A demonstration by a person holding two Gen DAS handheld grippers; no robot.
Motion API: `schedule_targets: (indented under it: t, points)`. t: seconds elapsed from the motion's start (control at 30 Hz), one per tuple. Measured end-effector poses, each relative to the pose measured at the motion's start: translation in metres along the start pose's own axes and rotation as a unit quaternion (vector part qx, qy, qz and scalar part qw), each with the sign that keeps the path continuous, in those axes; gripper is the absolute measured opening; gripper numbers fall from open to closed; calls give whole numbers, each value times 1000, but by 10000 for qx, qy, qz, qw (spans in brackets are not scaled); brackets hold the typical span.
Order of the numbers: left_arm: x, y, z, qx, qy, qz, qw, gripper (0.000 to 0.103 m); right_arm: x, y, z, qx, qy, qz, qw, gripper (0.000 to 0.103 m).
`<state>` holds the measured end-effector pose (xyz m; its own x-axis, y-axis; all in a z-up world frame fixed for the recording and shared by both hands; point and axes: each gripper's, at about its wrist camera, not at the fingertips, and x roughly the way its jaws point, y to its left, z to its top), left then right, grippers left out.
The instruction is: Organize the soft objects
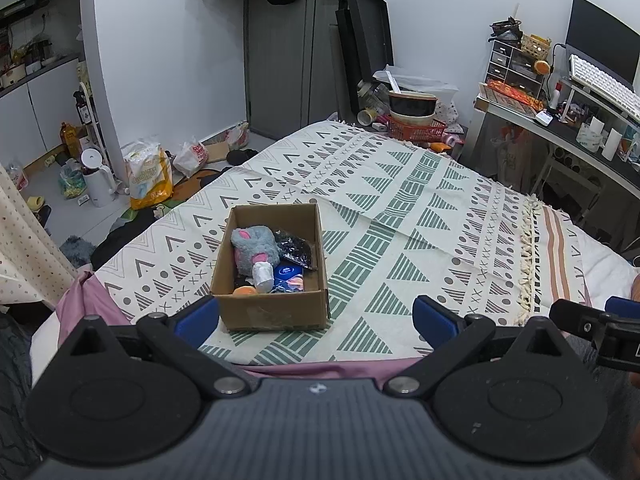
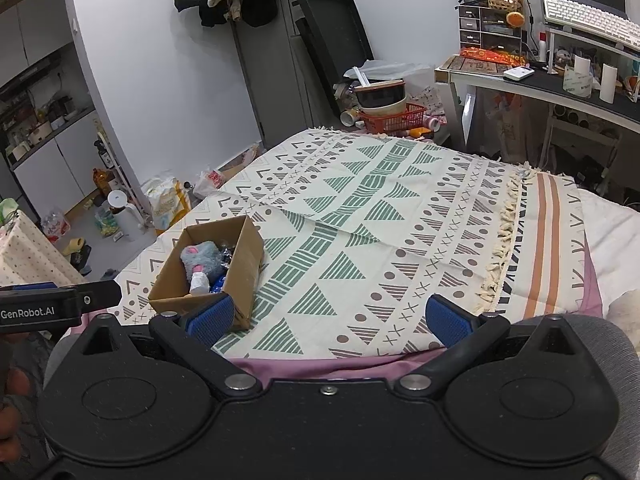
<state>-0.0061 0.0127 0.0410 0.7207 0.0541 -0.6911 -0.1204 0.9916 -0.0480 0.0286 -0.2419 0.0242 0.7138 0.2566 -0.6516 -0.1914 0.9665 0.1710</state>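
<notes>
Spread across the bed, a patterned blanket (image 1: 400, 208) with green triangles fills most of what I see through the left wrist camera. On it sits a cardboard box (image 1: 272, 308), open at the top, just ahead of my left tool (image 1: 316, 316). That tool has its blue pads wide apart and grips nothing; the left pad overlaps the box's near corner in the picture, though I cannot tell whether it touches. Inside the box lies a grey plush toy (image 1: 254, 246) with pink patches, a white roll (image 1: 263, 276) against it, a dark glittery packet (image 1: 298, 250) to its right, a blue packet (image 1: 290, 278) nearer me and something orange (image 1: 245, 291) in the near corner. At the right edge the other tool's black finger pokes into the frame.

Through the right wrist camera the same blanket (image 2: 380, 220) stretches ahead, its tasselled fringe (image 2: 504, 232) running over a striped cloth. My right tool (image 2: 330, 316) is equally spread, pads far apart and empty, hanging over bare blanket. The box (image 2: 244, 264) stands to the left, the left pad in front of its near corner; the plush toy (image 2: 200, 258) shows above the wall. A cluttered counter (image 2: 580, 92) stands beyond the bed at right.
</notes>
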Motion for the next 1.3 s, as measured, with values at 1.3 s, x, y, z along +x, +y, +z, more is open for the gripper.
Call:
schedule_targets:
  t: [1.3]
  points:
    - [5,6,-4,-74,71,-42,9999,102,-4,9,-2,-182,-9,-66,9998,103]
